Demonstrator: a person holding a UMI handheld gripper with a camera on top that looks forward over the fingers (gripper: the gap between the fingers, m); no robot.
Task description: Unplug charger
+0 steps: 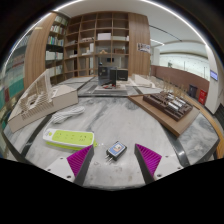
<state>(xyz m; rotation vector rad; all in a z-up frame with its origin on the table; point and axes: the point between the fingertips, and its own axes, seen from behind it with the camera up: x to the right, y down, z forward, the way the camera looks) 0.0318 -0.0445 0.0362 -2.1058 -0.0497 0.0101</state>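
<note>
A small dark charger (116, 149) with a blue-and-white label lies flat on the grey marbled table (150, 130), its prongs pointing toward the left. It lies between my two fingers, slightly ahead of the tips, with a gap on each side. My gripper (113, 158) is open, its magenta pads (80, 158) spread wide and low over the table. A yellow-green power strip (68, 139) lies on the table just left of the charger, beyond the left finger. No cable shows on the charger.
White benches or low shelves (45, 100) stand at the left, a wooden table (170, 105) with dark items at the right. Tall bookshelves (100, 40) fill the far wall beyond an open floor.
</note>
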